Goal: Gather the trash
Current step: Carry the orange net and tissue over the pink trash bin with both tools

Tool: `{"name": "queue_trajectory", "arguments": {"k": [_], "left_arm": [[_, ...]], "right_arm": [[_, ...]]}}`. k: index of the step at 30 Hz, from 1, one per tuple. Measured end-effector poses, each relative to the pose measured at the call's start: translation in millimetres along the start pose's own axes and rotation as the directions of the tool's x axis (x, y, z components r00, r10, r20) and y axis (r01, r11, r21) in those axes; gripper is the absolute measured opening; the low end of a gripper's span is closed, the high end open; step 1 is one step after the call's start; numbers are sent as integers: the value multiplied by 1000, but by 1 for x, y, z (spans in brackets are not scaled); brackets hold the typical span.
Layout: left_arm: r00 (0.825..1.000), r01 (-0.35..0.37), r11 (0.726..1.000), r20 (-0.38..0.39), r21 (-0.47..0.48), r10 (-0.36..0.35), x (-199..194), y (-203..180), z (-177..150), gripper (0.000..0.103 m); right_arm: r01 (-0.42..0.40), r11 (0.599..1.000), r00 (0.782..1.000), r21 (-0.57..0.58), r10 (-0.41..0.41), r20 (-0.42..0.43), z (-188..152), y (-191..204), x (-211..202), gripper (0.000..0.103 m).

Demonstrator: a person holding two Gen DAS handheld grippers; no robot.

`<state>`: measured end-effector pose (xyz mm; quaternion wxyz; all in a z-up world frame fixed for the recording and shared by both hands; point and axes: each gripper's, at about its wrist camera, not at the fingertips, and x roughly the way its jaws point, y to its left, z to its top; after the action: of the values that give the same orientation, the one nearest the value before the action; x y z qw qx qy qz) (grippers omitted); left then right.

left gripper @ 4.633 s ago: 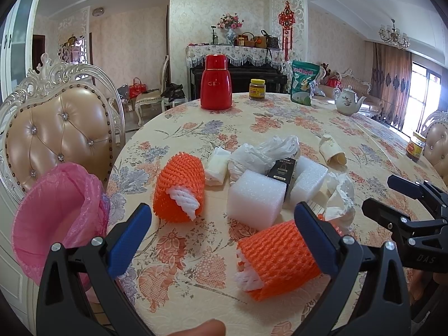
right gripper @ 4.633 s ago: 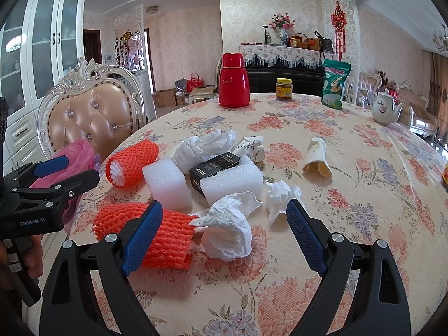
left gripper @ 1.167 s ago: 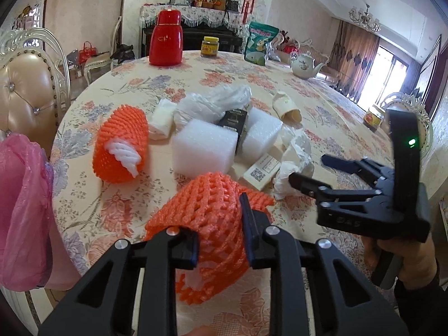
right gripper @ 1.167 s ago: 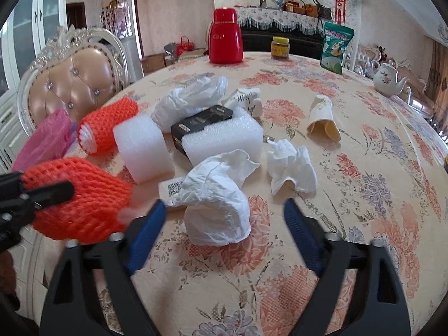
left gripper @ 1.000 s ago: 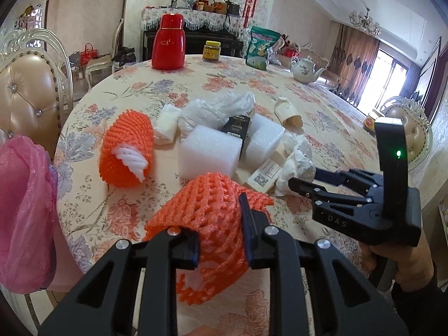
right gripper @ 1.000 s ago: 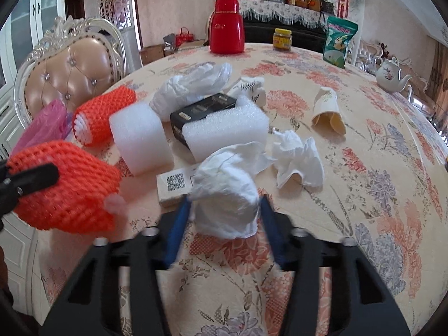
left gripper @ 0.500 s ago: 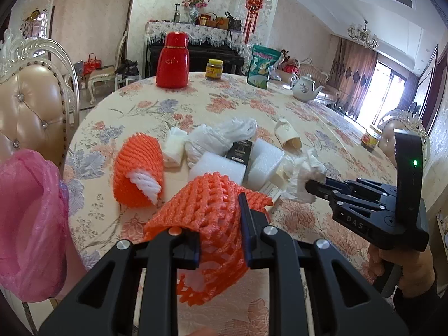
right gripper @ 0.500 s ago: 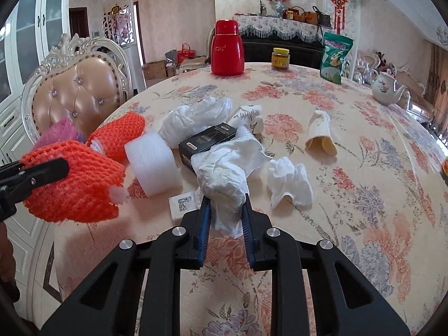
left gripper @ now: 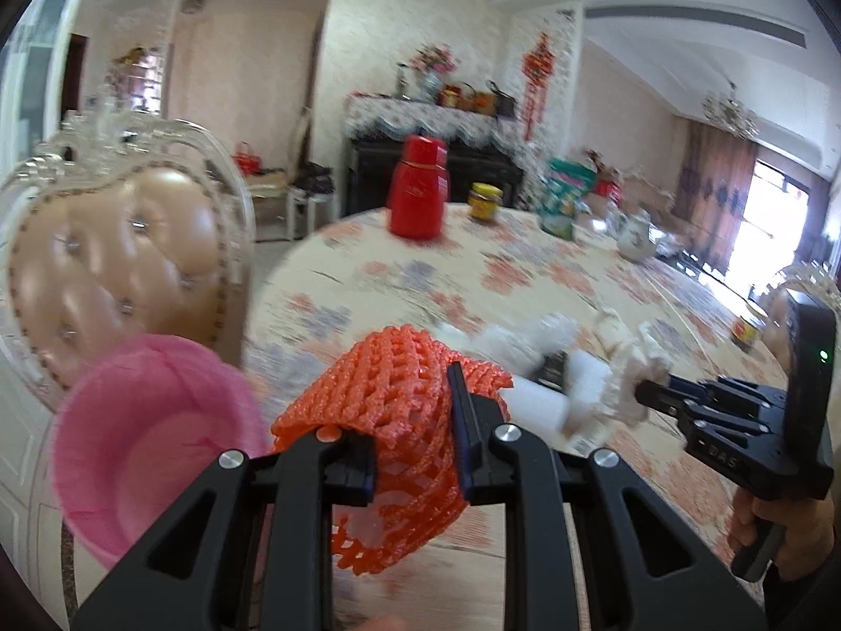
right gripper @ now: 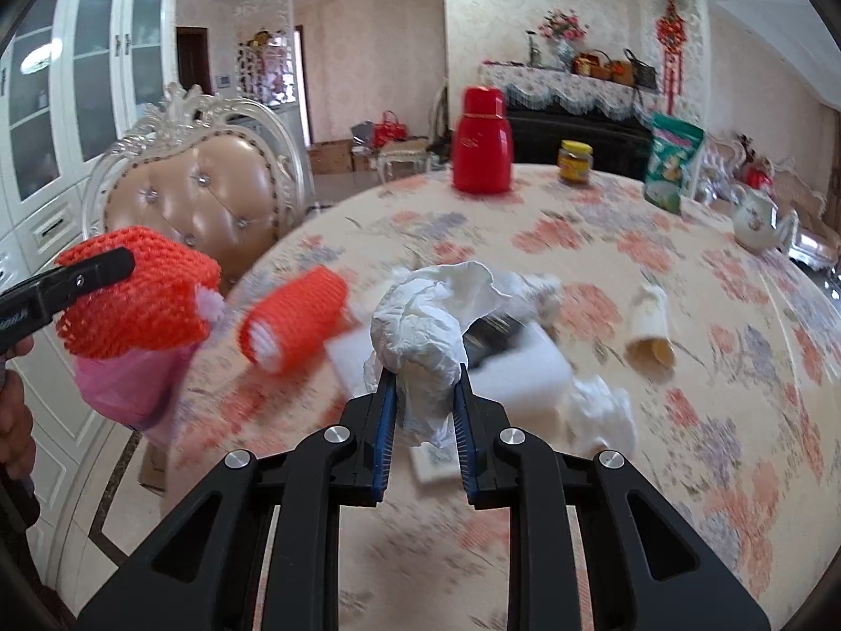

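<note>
Trash in both grippers, lifted off the table [right gripper: 604, 242]. Left gripper [left gripper: 415, 441] jaws clenched on the orange foam net [left gripper: 399, 405]; right gripper [right gripper: 423, 410] jaws clenched on the crumpled white tissue [right gripper: 420, 331].

Pink bin bag [left gripper: 152, 420] hangs open at 9 o'clock of the left gripper in the left wrist view, just off the table edge by the chair [left gripper: 115, 252]. In the right wrist view the net sits directly above the bag, apparently ready to drop.

Left on the table: second orange net [right gripper: 294, 321] at 10 o'clock of the tissue, white foam block [right gripper: 520, 373], another tissue [right gripper: 604, 410], paper cup [right gripper: 649, 331] at 3 o'clock, dark box partly hidden.

Risks, judged:
- Both views blurred, so the hands look to be moving fast; the net could miss the bag mouth if let go mid-swing.
- Net is springy and held by one wall only, may snag on a pad and not fall.
- Tissue hangs loose below the jaws, light grip, could slip or catch the remaining pile.
- Bag rim is floppy; a bump may fold it shut.
</note>
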<state>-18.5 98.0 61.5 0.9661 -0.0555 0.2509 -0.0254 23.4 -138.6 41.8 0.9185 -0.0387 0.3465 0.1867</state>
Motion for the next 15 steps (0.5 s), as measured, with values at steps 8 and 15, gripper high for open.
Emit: {"name": "queue_trajectory", "arguments": {"k": [8, 15], "left_arm": [[989, -134, 988, 50, -81, 139, -29, 68, 9, 21], [972, -224, 963, 37, -151, 232, -46, 130, 5, 22]], "right_arm": [[-91, 994, 995, -63, 93, 23, 32, 58, 12, 21], [-217, 970, 976, -112, 219, 10, 55, 128, 36, 21]]}}
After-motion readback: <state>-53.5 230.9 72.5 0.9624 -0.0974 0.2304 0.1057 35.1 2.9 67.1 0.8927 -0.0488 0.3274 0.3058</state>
